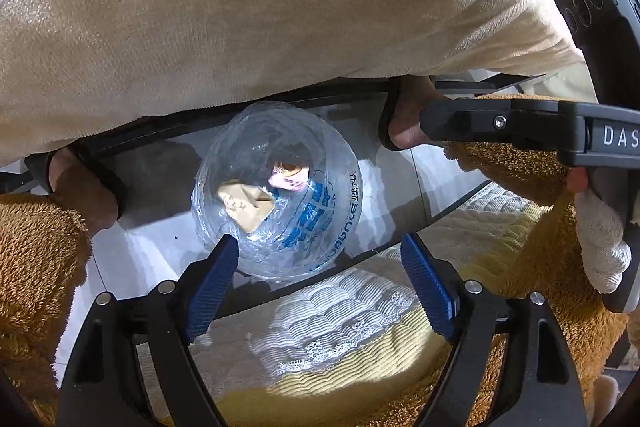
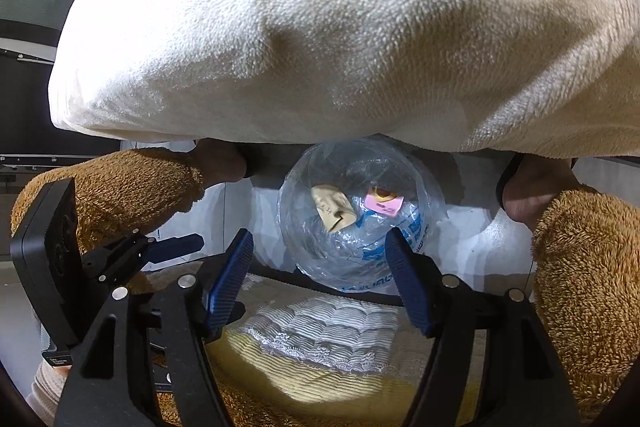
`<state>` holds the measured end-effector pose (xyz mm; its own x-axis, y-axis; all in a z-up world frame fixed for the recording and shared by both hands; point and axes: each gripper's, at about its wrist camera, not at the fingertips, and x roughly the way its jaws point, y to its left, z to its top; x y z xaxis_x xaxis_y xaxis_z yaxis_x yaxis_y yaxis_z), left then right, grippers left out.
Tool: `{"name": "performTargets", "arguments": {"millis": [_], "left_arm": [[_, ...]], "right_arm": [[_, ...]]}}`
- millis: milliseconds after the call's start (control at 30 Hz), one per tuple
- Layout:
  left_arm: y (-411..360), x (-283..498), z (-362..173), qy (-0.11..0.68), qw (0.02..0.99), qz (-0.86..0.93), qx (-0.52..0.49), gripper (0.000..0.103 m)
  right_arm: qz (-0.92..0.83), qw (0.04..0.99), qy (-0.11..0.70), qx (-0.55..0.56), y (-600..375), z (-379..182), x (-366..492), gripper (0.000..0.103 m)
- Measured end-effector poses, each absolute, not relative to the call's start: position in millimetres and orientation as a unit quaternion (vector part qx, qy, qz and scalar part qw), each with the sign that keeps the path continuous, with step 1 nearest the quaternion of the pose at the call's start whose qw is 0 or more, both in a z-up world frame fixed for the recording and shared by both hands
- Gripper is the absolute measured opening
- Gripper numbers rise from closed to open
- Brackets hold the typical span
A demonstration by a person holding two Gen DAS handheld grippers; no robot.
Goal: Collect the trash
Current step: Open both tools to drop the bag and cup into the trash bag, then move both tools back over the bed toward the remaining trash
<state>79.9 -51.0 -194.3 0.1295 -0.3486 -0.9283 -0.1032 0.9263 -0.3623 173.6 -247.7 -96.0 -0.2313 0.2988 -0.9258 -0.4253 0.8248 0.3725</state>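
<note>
**Both grippers empty above a lined trash bin**

The left gripper and the right gripper both stand wide open, blue pads apart, with nothing between them. Each looks down on the trash bin, lined with a clear bag printed in blue. It sits on the pale floor at twelve o'clock from the fingers, between the person's two feet. Inside lie a crumpled tan paper and, at its two o'clock, a pink scrap.

A cream blanket hangs over the far side, and a yellow-and-white bedspread lies at six o'clock.

Risks, as a judgement: the thin liner could snag on a pad and pull out, and the overhanging blanket may hide further litter.
</note>
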Motion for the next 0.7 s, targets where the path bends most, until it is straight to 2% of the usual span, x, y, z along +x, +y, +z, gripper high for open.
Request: {"name": "performTargets", "arguments": {"millis": [400, 700], "left_arm": [[-51, 80, -177, 0.627, 0.758, -0.08, -0.158, 0.082], [-50, 68, -128, 0.537, 0.835, -0.075, -0.092, 0.082]], "right_arm": [[0.322, 0.662, 0.674, -0.066, -244, -66, 174, 0.068], [0.388, 0.721, 0.572, -0.052, -256, -10, 173, 0.068]]}}
